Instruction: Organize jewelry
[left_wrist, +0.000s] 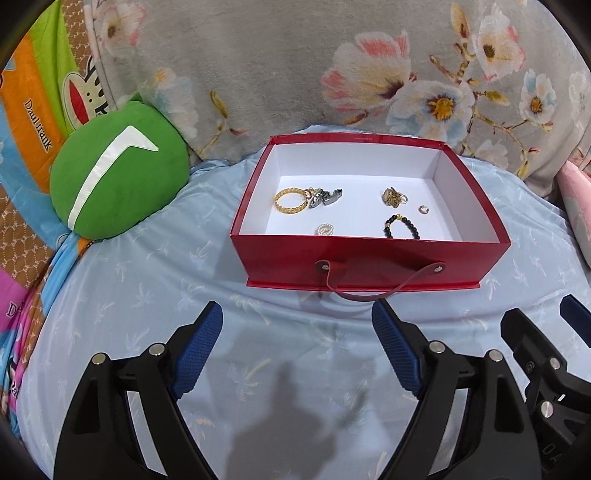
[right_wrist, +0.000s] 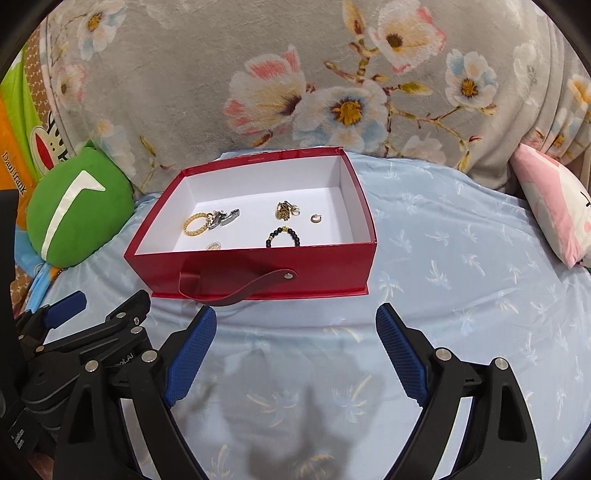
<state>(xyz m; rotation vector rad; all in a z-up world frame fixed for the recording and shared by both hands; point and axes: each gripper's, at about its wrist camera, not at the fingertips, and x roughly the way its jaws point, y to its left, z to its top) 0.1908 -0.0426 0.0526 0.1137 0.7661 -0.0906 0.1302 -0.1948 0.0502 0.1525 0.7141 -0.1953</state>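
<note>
Grey floral blanket (left_wrist: 277, 66) rises behind our workspace, and pale blue bedsheet (left_wrist: 147, 288) covers the bed where we hold both tools. On that sheet, toward its far edge, sits the red box (left_wrist: 369, 258), open at the top, with a strap handle (left_wrist: 369, 293) hanging from its near wall. At the bed's left edge lies the green cushion (left_wrist: 118, 177); at the right edge, a pink pillow (right_wrist: 550, 206).

Our left gripper (left_wrist: 297, 350) hovers over the sheet near the box's front wall, fingers spread wide and holding nothing. Our right gripper (right_wrist: 295, 354) hangs just beside it, likewise spread and bare.

All the jewelry lies on the box's white floor. The gold bangle (left_wrist: 290, 200) rests near the left wall, touching a silver piece (left_wrist: 325, 197). Toward the near wall lie the black bead bracelet (left_wrist: 402, 226) and a small pearl cluster (left_wrist: 324, 230). A tangled gold chain (left_wrist: 393, 195) sits toward the right wall, with a small ring (left_wrist: 423, 209) just beside it.
</note>
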